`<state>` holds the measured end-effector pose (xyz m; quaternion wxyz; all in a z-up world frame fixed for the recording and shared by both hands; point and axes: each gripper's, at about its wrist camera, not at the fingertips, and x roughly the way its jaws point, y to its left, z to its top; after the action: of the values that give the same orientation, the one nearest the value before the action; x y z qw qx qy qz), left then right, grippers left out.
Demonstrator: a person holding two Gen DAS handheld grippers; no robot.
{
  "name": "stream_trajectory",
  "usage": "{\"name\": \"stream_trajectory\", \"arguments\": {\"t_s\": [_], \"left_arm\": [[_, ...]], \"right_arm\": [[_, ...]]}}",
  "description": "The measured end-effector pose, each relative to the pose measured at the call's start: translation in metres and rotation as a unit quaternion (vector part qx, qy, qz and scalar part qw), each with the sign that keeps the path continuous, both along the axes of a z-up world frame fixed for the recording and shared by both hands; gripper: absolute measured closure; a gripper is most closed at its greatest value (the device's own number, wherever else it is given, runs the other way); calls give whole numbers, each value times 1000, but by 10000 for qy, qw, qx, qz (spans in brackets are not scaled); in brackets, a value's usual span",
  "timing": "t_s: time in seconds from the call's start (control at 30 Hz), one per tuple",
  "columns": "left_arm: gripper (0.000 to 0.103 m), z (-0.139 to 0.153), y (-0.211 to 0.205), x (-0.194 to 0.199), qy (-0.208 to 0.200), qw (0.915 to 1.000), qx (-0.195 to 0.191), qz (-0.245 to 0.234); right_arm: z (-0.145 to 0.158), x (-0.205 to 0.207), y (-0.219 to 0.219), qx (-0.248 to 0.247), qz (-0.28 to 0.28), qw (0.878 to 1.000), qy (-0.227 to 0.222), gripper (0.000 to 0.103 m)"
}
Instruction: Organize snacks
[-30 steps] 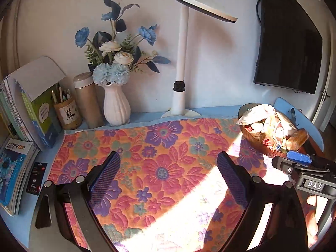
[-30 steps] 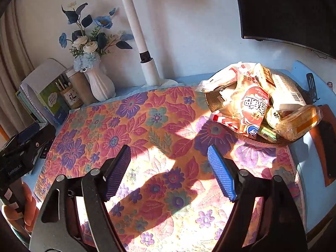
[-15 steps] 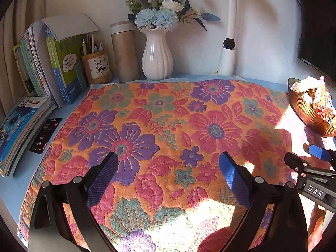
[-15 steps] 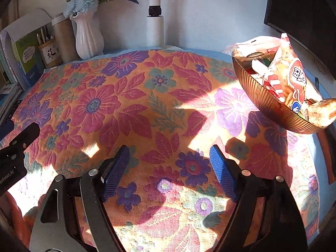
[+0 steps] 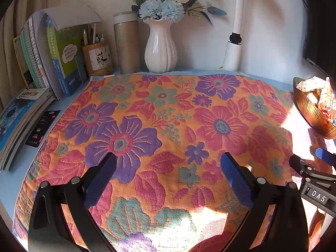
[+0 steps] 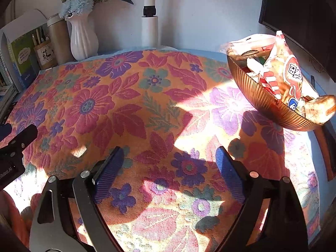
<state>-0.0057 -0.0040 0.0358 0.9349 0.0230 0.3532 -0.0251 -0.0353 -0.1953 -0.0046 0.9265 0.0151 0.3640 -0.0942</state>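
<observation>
A ribbed copper bowl (image 6: 266, 103) heaped with snack packets (image 6: 290, 75) stands at the right edge of the floral cloth (image 6: 126, 96); it also shows in the left wrist view (image 5: 313, 117). My right gripper (image 6: 168, 168) is open and empty, low over the cloth, left of and nearer than the bowl. My left gripper (image 5: 168, 172) is open and empty, low over the cloth's near middle. The right gripper's body shows at the right of the left wrist view (image 5: 313, 180).
At the back stand a white vase of blue flowers (image 5: 160, 48), a tan flask (image 5: 127, 44), a pen cup (image 5: 97, 58) and a white lamp post (image 5: 234, 42). Books (image 5: 42, 58) line the left side. A dark monitor (image 6: 302, 16) hangs behind the bowl.
Both grippers have dropped lower and tilted down toward the cloth over the last second. Both stayed open and empty. The bowl has not moved.
</observation>
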Motion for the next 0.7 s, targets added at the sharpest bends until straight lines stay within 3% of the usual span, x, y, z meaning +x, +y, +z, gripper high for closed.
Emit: {"name": "stream_trajectory", "arguments": {"t_s": [0.43, 0.7], "left_arm": [[5, -9, -1, 10, 426, 9991, 36, 40], [5, -10, -3, 10, 432, 9989, 141, 68]], "right_arm": [[-1, 0, -2, 25, -76, 10000, 17, 9], [0, -1, -1, 16, -108, 9999, 10, 7]]}}
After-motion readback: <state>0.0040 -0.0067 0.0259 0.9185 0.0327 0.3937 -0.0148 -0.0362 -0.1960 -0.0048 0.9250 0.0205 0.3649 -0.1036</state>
